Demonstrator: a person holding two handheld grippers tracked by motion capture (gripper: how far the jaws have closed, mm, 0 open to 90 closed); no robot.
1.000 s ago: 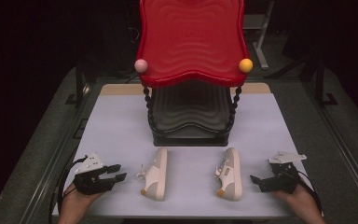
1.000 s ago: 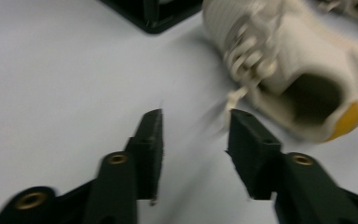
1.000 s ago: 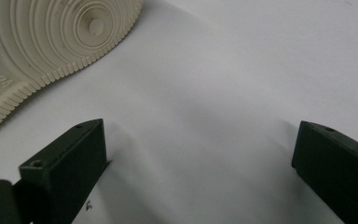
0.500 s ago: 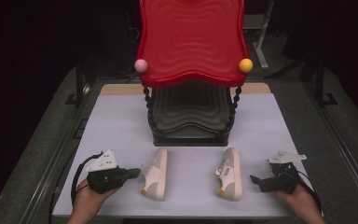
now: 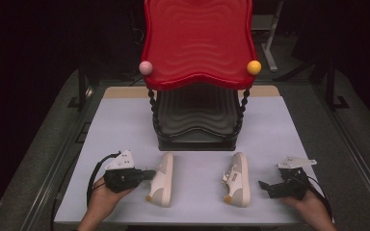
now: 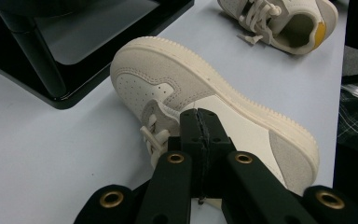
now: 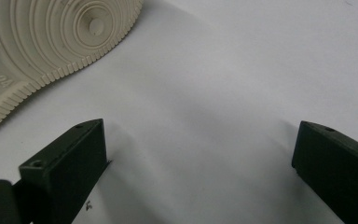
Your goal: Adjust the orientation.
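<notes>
Two small cream sneakers lie on the pale mat [image 5: 125,125]. The left shoe [image 5: 161,179] turns its laced upper toward my left gripper [image 5: 149,174]. That gripper's jaws are shut, pad against pad, with the tips [image 6: 199,123] touching the shoe [image 6: 214,93] beside the laces. Whether a lace is pinched I cannot tell. The right shoe [image 5: 237,179] lies on its side, sole [image 7: 51,37] toward my right gripper [image 5: 262,185]. That gripper [image 7: 200,128] rests on the mat a short way off, jaws open with nothing between them.
A red wavy-topped stand [image 5: 200,43] with a pink ball [image 5: 146,67] and an orange ball [image 5: 254,67] rises behind the shoes. Its black base [image 5: 195,125] sits mid-table, close to the left shoe's toe [image 6: 74,46]. The mat's front edge is near both hands.
My left gripper has slid right across the mat up to the left shoe, and its jaws have gone from apart to shut. The right gripper and both shoes have stayed put.
</notes>
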